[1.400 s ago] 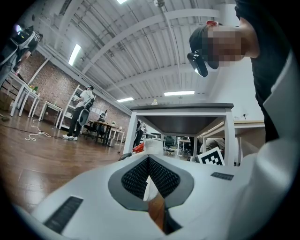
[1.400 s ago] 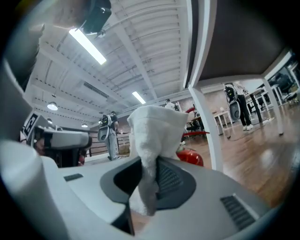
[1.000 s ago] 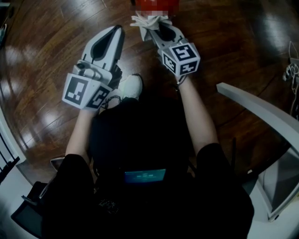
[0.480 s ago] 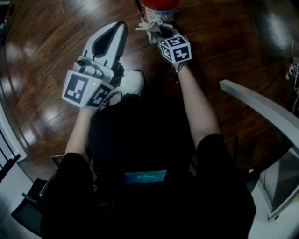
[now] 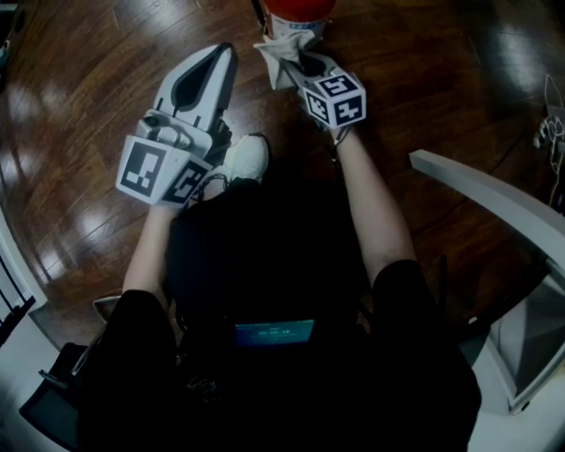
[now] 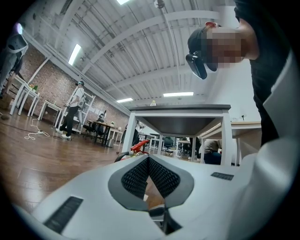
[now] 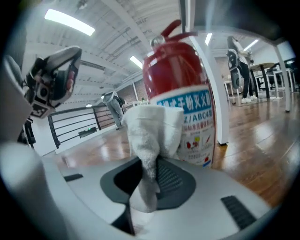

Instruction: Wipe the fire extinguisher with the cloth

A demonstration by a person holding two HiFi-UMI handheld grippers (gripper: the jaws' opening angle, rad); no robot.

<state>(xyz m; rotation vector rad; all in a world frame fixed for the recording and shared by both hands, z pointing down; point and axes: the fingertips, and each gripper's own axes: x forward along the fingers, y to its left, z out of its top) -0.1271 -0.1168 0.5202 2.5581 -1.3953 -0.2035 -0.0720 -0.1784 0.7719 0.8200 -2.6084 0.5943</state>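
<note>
One glossy wood floor — fire extinguisher upright, brick wall

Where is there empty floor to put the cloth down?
Bare wood floor lies left of the left gripper, and more between the right gripper and the curved white edge. It's crowded up top, where the cloth sits by the fire extinguisher, and by the shoe.

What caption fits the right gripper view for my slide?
The right gripper, shut on the cloth, holds it before the red fire extinguisher.
</note>
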